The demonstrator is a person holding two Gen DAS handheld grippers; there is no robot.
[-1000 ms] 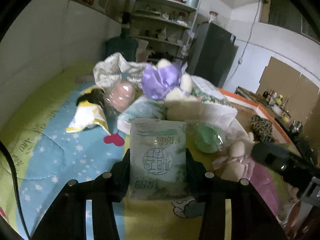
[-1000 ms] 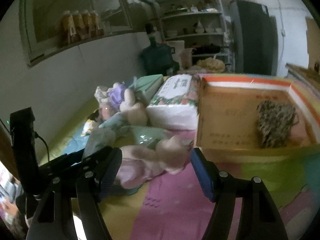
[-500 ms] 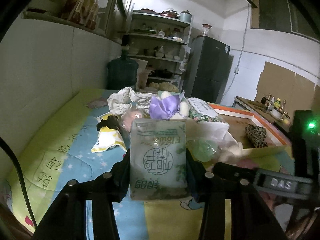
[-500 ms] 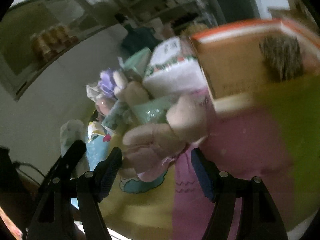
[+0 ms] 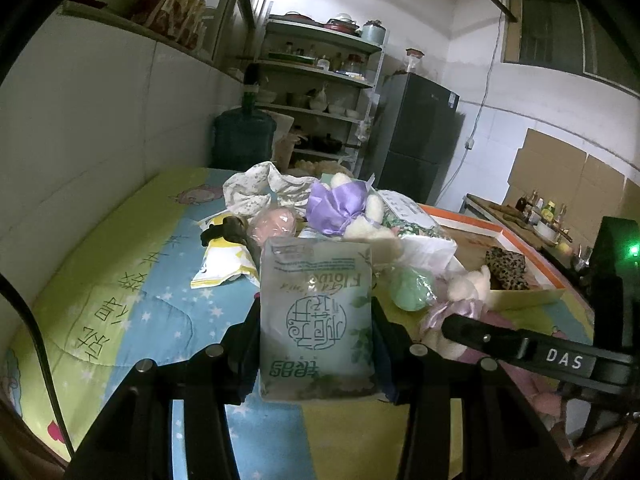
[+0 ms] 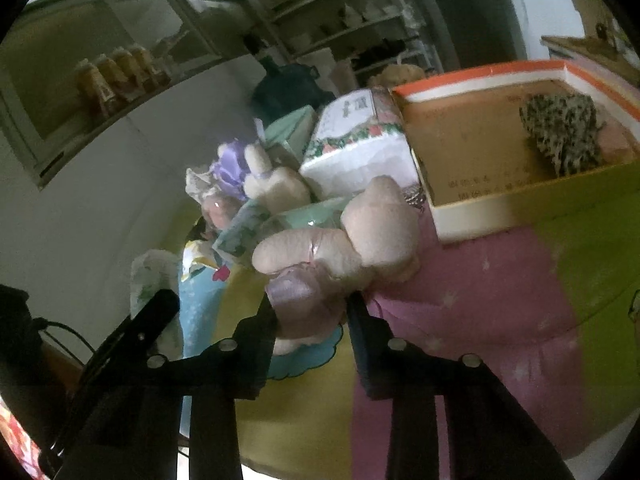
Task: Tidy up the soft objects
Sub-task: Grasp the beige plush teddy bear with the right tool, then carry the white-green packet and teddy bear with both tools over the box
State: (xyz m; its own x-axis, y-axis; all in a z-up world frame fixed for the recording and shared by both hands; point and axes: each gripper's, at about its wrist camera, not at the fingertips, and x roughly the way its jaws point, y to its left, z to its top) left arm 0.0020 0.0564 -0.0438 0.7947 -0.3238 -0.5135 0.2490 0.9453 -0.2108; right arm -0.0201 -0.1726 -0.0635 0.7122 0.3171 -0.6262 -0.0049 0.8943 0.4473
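**Both claws holding soft things above the pile**

Gripping a pale green tissue pack (image 5: pixel 316 316) in the left claw (image 5: pixel 316 344), pads pressing on both long edges, pack standing upright and lifted clear of the patterned mat (image 5: pixel 120 280). Hanging just in front of the heap of soft things on the worktop.

Closing on a pink plush toy (image 6: pixel 340 248) with the right claw (image 6: pixel 310 312): jaws having just been narrowing, now pinching the toy's lilac lower part between them, the toy's pale rounded limbs bulging above the fingertips. Showing the same toy in the left wrist view at (image 5: pixel 460 300), with the right claw's black finger reaching in from the right edge.

Lying behind, bunched together: a purple satin bow (image 5: pixel 336 208) on a cream plush (image 6: pixel 276 184), a pink round thing in clear wrap (image 5: pixel 274 226), a green round thing (image 5: pixel 412 288) just right of the held pack, a yellow and white snack bag (image 5: pixel 222 260), a crumpled floral cloth (image 5: pixel 260 188), and a large white tissue block with a flowered edge (image 6: pixel 356 148).

Sitting to the right of the heap, touching the tissue block: an orange-rimmed cardboard box (image 6: pixel 480 76), holding a leopard-print soft item (image 6: pixel 560 132) against its far right side.

Standing well behind, by the wall: a blue water jug (image 5: pixel 244 140), shelves (image 5: pixel 320 80) and a dark fridge (image 5: pixel 416 140).
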